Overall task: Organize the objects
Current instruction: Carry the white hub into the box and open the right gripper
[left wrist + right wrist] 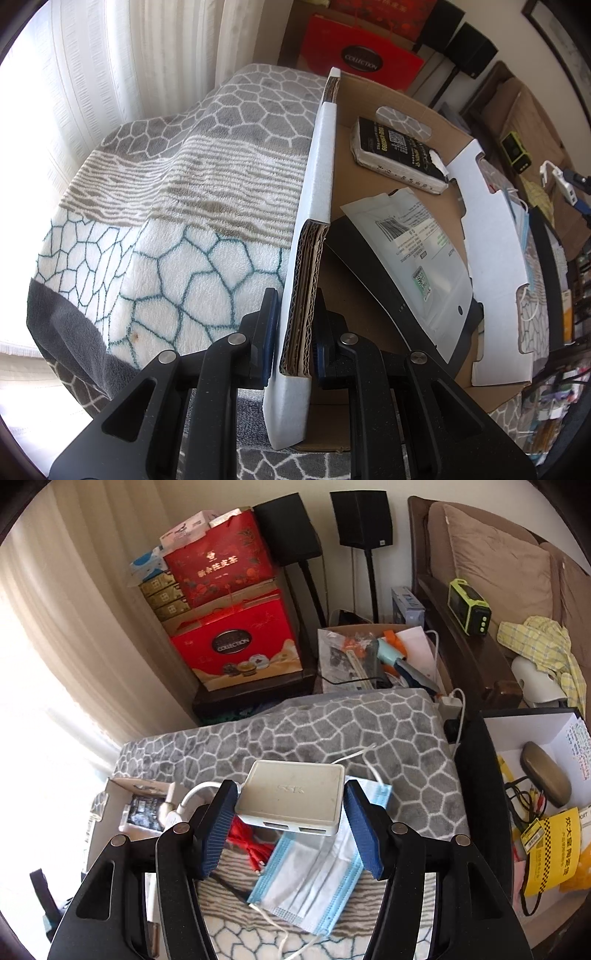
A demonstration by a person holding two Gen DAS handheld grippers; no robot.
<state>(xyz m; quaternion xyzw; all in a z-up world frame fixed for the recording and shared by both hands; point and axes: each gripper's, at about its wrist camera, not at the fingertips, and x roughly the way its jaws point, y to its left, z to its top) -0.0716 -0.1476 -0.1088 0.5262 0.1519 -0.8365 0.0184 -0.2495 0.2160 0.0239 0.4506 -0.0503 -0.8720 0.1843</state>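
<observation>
The left gripper (pixel 293 332) is clamped on the near side wall of a shallow brown corrugated cardboard box with white outer faces (pixel 314 177), blue pads pressed on either side of the layered edge. The wall runs from 6 o'clock up toward 12 in the left wrist view. Inside the box, a black paperback book with gold lettering and a torn corner (pixel 397 155) lies at about 1 o'clock, and a white plastic mailer pouch with a barcode label (pixel 417 251) sits at about 3 o'clock on top of something flat and black (can't tell what it is). The box rests on a fleecy grey-and-white blanket with a honeycomb pattern (pixel 166 184).

The right gripper (pixel 290 818) has a white rectangular plastic hub with two ports on its near face (pixel 291 794) between its blue pads, gripped at the sides. A pale blue pleated face mask (pixel 314 875) lies on the blanket at 6 o'clock below it, and a red cable (pixel 247 843) shows just left of the mask.
</observation>
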